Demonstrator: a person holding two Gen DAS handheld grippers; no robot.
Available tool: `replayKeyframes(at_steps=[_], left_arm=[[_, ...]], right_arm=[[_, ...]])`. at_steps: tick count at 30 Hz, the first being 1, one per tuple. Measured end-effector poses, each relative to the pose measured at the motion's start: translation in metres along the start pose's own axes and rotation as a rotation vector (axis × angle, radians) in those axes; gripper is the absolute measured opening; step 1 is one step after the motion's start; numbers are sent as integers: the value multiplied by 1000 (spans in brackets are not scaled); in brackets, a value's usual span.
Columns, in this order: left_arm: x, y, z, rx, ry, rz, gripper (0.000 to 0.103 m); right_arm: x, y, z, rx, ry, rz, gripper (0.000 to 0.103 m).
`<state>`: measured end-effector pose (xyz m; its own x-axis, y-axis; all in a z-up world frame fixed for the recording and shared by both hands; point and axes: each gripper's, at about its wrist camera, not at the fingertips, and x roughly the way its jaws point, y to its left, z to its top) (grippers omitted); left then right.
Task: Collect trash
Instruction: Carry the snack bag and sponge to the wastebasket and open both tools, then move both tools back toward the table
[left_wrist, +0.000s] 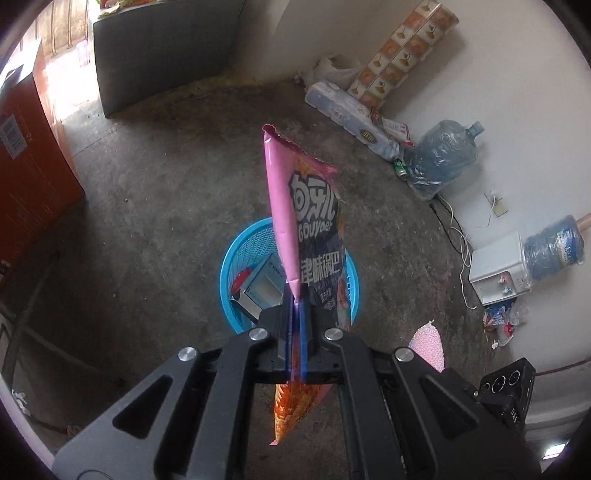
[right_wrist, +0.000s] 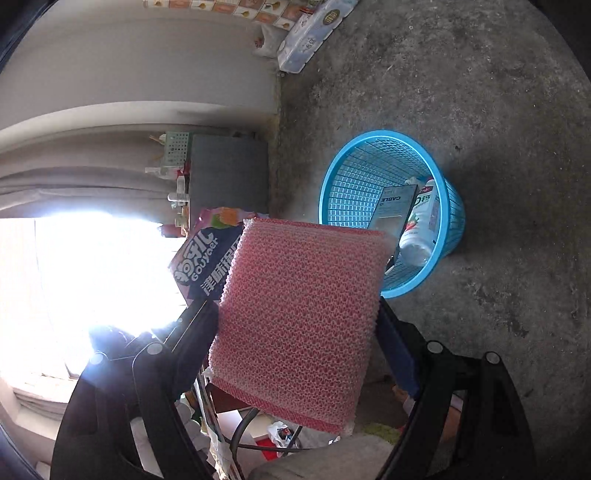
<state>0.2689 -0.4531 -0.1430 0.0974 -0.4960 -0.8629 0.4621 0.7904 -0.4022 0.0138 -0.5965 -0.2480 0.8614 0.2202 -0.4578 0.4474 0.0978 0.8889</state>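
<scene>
Already in the blue basket (right_wrist: 334, 184) lie a carton (right_wrist: 393, 206) and a bottle (right_wrist: 421, 229) — just ahead, the left hand-held gripper (left_wrist: 296, 295) is clamped on a snack bag (left_wrist: 314, 221) and the right hand-held gripper (right_wrist: 295, 306) spans a pink sponge (right_wrist: 299, 325) — both seemingly still to drop.

The left gripper (left_wrist: 295, 314) is a matte black frame built of broad, flat linkage arms with rounded-triangle cut-outs. Four round silver screws (left_wrist: 258, 334) mark the pivots where the arms meet. Its two fingers (left_wrist: 302, 332) are lined with thin blue pads along their inner faces, backed by black blocks. At the lower right of the left wrist view sits a small black box with round dials and white lettering too small to read.

The right gripper (right_wrist: 295, 328) has the same black linkage arms and silver pivot screws (right_wrist: 432, 346), with a blue pad on one finger (right_wrist: 397, 350).
</scene>
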Motion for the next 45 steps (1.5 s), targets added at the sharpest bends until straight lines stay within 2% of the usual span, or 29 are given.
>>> replayKeyframes(at_steps=[3,7,9,11,15,22,27,30,33,36,39,43,45], left_arm=[[51,16,5,-123,123,-29,1],[106,29,-1,-231,216,-31,2],[125,36,-4,-292,234,-23,9],[134,44,-7,-349,246,-26,32],[126,49,-10,-360,225,-57,32],[52,45,5,-331,139,-149,34],[-28,39,2,-195,82,-177,42],[-83,42,-8,-112,30,-189,51],[-136,56,-25,-44,-43,-172,58],[-187,80,-49,5,-130,-149,63],[-234,115,-78,2,-245,-102,64],[-284,165,-117,-72,-351,-42,65],[-308,185,-135,-92,-410,11,65]], right_arm=[[2,-11,4,21,3,-12,81],[0,-26,7,51,-4,-30,81],[-2,-33,7,62,-7,-37,81],[-2,-39,8,69,-6,-48,81],[0,-45,11,70,-5,-60,81],[23,-24,15,5,38,-95,81],[65,12,32,-126,70,-199,85],[98,23,50,-181,70,-278,86],[119,22,63,-187,55,-363,86],[121,18,66,-176,27,-396,86],[108,15,57,-160,13,-355,86],[82,18,34,-209,15,-324,86],[66,22,19,-233,18,-308,86]])
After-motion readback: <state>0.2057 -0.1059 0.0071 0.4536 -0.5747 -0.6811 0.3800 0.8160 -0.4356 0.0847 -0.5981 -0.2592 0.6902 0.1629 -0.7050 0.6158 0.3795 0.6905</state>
